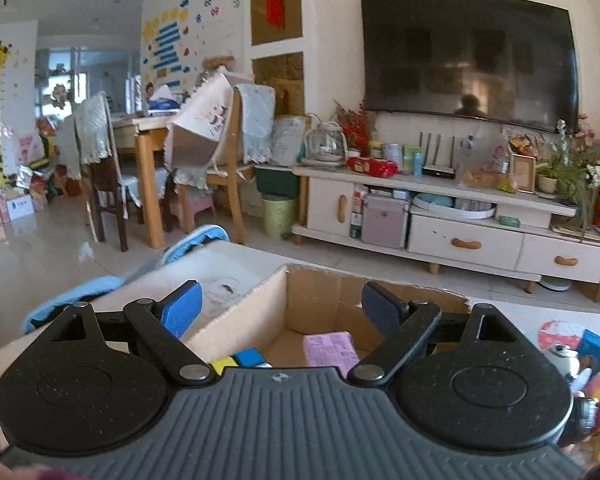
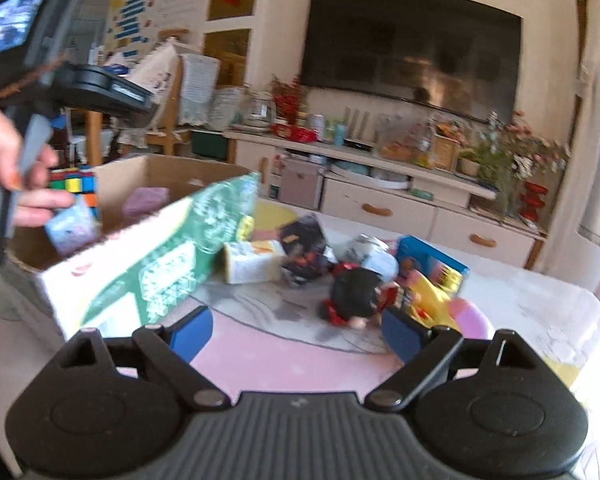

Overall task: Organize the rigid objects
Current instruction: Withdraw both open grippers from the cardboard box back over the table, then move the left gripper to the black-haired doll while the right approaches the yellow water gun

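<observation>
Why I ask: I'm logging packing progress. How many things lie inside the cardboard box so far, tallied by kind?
Multicoloured puzzle cube: 1
Pink rectangular block: 1
Pale blue patterned small box: 1
Total: 3 visible inside the brown cardboard box

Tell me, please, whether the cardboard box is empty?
Not empty: the cardboard box holds a pink block and a colourful cube.

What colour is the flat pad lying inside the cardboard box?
Pink pad, clearest in the left wrist view.
</observation>
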`<state>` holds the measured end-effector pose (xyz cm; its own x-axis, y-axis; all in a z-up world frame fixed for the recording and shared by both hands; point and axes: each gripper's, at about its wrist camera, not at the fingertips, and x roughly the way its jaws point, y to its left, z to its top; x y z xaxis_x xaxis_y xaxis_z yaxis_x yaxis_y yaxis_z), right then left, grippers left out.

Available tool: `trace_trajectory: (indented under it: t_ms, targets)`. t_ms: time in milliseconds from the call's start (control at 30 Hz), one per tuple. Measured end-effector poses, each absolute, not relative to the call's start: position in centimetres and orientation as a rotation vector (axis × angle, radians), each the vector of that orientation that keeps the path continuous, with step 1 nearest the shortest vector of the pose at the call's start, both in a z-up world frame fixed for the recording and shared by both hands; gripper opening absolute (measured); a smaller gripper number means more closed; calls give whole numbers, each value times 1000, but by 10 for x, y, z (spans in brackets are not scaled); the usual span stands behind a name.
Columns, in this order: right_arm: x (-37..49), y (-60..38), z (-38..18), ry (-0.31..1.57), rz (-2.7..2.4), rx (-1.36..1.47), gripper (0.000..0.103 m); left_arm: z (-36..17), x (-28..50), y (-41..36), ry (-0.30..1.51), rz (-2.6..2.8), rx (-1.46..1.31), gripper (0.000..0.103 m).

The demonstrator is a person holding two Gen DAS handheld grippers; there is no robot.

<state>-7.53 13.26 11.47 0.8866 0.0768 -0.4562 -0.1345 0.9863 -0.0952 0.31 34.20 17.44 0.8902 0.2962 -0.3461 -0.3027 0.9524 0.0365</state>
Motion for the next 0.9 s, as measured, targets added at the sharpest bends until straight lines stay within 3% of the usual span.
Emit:
trace_trajectory:
  t_ms: [333,900]
  targets:
    - [-70,109,98,493,44,-116,95,166,5,328,349,267,95,103]
    - [-61,82,85,510,-8,-108,98,169,-19,305,389,122,29,103]
